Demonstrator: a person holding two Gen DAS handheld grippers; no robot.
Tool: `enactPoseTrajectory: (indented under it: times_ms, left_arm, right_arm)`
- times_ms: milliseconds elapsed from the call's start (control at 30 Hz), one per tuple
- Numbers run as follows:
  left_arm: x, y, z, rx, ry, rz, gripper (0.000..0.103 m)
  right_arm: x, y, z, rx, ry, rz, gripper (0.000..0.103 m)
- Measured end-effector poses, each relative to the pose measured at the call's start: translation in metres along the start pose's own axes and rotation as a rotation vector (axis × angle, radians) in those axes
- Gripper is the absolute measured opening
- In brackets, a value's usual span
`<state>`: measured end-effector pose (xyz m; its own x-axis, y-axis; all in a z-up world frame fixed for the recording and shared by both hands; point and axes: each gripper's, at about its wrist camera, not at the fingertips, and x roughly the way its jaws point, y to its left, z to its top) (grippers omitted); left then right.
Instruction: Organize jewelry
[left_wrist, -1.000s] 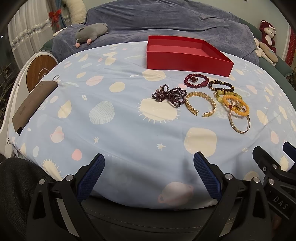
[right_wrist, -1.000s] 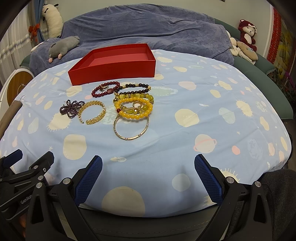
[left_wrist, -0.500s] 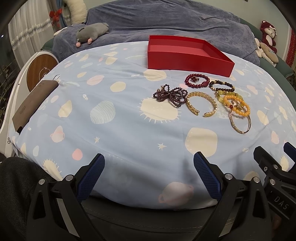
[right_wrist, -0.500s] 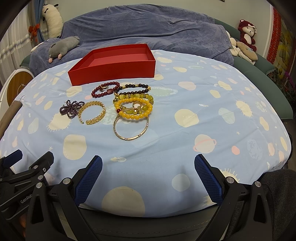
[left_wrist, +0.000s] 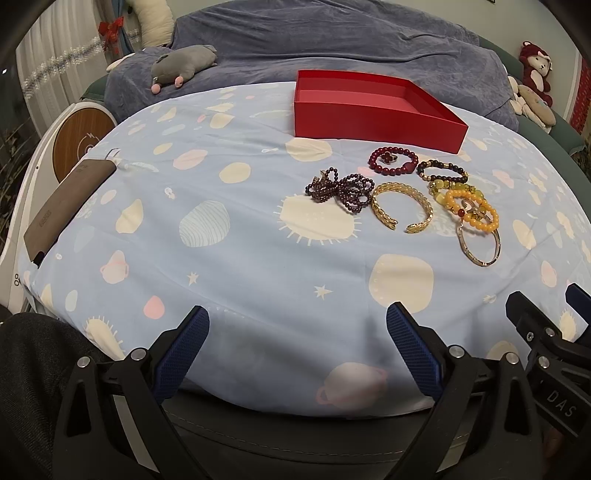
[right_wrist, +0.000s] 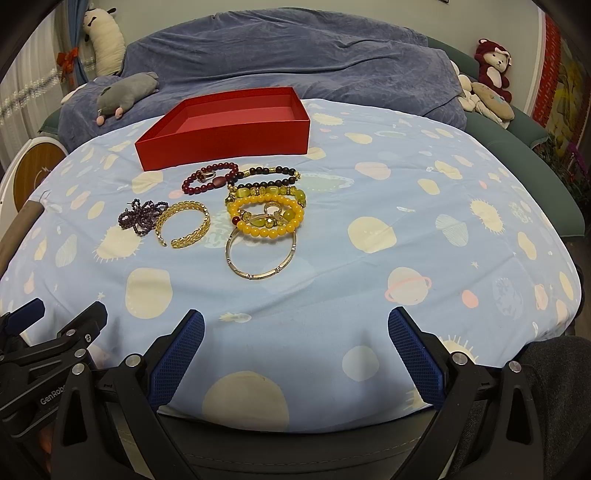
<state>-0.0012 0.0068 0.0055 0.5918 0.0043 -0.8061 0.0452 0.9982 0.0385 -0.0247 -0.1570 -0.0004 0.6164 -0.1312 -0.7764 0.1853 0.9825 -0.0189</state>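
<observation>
An empty red box (left_wrist: 373, 107) (right_wrist: 229, 127) stands at the far side of the table. In front of it lie several pieces of jewelry: a dark purple bead strand (left_wrist: 340, 190) (right_wrist: 140, 218), a gold cuff (left_wrist: 400, 206) (right_wrist: 184, 229), a dark red bead bracelet (left_wrist: 391, 160) (right_wrist: 210, 177), a black bead bracelet (left_wrist: 441, 171) (right_wrist: 269, 177), a yellow bead bracelet (left_wrist: 471, 210) (right_wrist: 266, 218) and a thin gold bangle (left_wrist: 478, 245) (right_wrist: 260, 256). My left gripper (left_wrist: 297, 347) and right gripper (right_wrist: 295, 350) are open and empty at the near edge, well short of the jewelry.
The table wears a light blue cloth (left_wrist: 221, 221) with planet prints. A brown case (left_wrist: 66, 206) lies at its left edge. A grey plush toy (left_wrist: 181, 66) lies on the blue-covered sofa behind. Stuffed toys (right_wrist: 491, 74) sit at the far right.
The left wrist view has shifted very slightly; the jewelry and box appear a touch lower in frame. Nothing on the table has moved.
</observation>
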Motion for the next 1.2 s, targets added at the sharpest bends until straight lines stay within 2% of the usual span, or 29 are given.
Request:
enactPoseTrajectory:
  times_ms: [567, 800, 1200]
  left_arm:
    - [-0.001, 0.002, 0.001, -0.018, -0.002, -0.016, 0.093]
    - [-0.002, 0.001, 0.005, 0.009, -0.021, -0.016, 0.093]
    - [0.010, 0.017, 0.030, -0.056, -0.006, -0.032, 0.093]
  right_arm:
    - [-0.004, -0.006, 0.004, 0.019, -0.015, 0.001, 0.096]
    - [-0.007, -0.007, 0.008, 0.025, -0.039, 0.016, 0.096]
    - [-0.002, -0.012, 0.018, 0.025, -0.031, 0.008, 0.096]
